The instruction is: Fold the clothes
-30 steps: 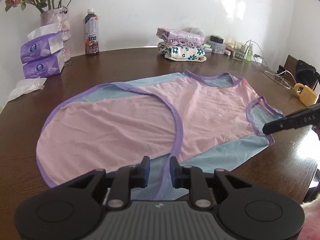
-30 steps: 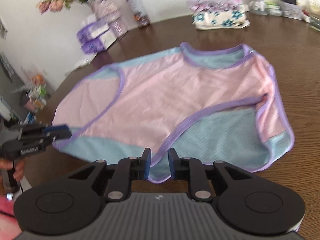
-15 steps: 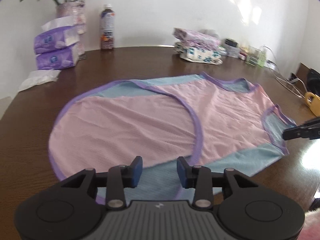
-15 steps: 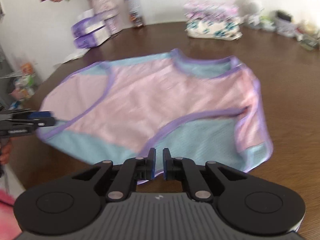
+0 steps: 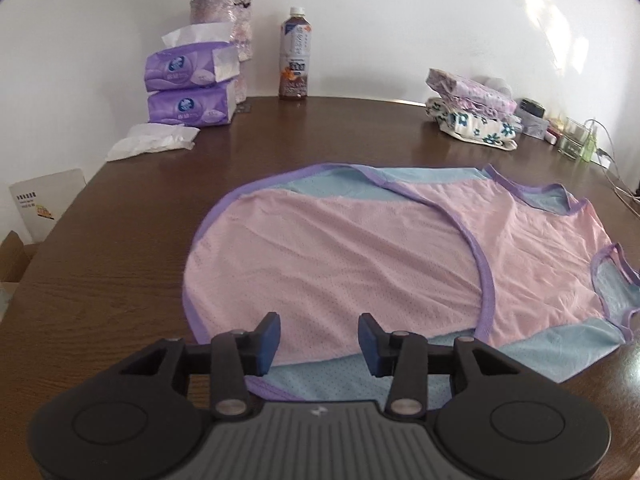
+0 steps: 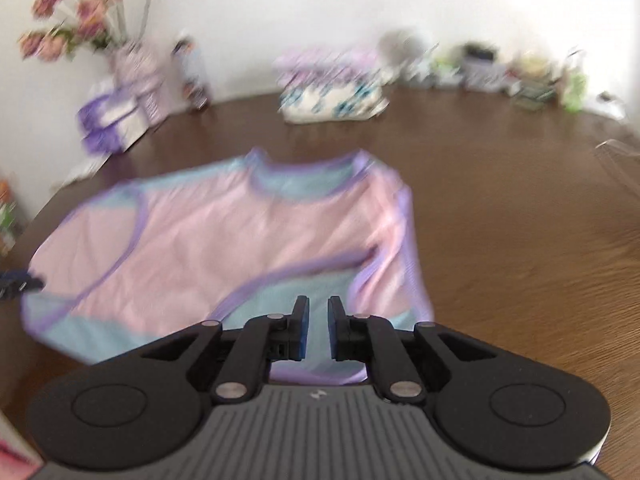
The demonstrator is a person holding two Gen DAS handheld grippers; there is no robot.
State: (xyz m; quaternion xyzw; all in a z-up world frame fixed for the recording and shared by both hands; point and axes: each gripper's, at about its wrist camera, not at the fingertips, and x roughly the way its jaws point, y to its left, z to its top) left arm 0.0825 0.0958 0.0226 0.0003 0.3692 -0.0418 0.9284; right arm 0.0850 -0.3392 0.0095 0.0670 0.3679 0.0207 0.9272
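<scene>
We are looking through two fisheye lenses that are bending the table (image 5: 120, 264) edge and darkening the frame corners. In the left wrist view, daylight is falling brightly and evenly; sun patches are glowing on the wall (image 5: 540, 20) at upper right, and everything is staying sharp. In the right wrist view, motion blur is smearing the flowers (image 6: 76, 20), the far clutter and the garment (image 6: 224, 240), while glare is washing out the table at right.
</scene>
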